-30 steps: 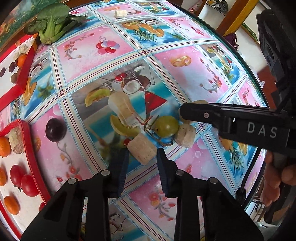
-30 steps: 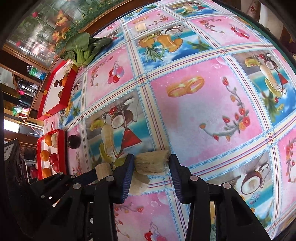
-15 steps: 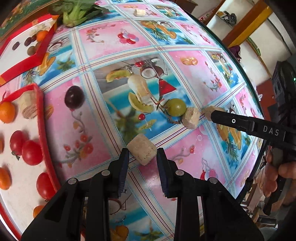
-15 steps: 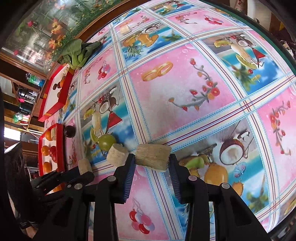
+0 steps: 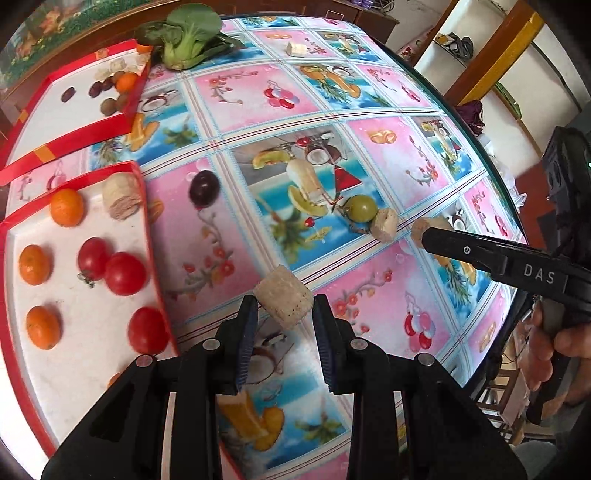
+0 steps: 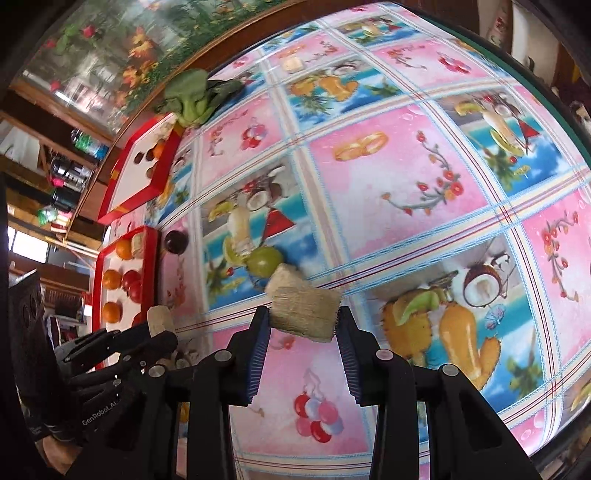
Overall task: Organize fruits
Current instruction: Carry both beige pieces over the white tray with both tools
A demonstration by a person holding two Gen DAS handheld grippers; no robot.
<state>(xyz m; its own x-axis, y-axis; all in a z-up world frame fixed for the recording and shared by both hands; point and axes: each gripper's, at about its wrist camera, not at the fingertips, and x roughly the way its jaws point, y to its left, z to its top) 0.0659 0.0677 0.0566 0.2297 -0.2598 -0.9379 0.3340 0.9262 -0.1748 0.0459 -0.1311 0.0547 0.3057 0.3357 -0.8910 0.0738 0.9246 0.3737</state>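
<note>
My left gripper [image 5: 283, 308] is shut on a pale cut sugarcane piece [image 5: 283, 302], held above the table beside the near red tray [image 5: 155, 236]. That tray holds oranges [image 5: 67, 207], tomatoes [image 5: 125, 273] and another cane piece [image 5: 122, 192]. My right gripper [image 6: 303, 319] is shut on a second cane piece [image 6: 304, 314], lifted over the table; it also shows in the left wrist view [image 5: 421, 230]. A third cane piece [image 5: 385, 229], a green fruit [image 5: 363, 208] and a dark plum [image 5: 204, 188] lie on the table.
A far red tray [image 5: 74, 136] holds several small dark fruits and an orange. A bok choy [image 5: 188, 35] lies at the table's far edge, with a pale chunk [image 5: 297, 48] nearby. The table's right edge [image 5: 491, 158] drops off to the floor.
Both grippers have lifted with their cane pieces. The left one has moved toward the near red tray; the right one has pulled back from the green fruit and third cane piece.
</note>
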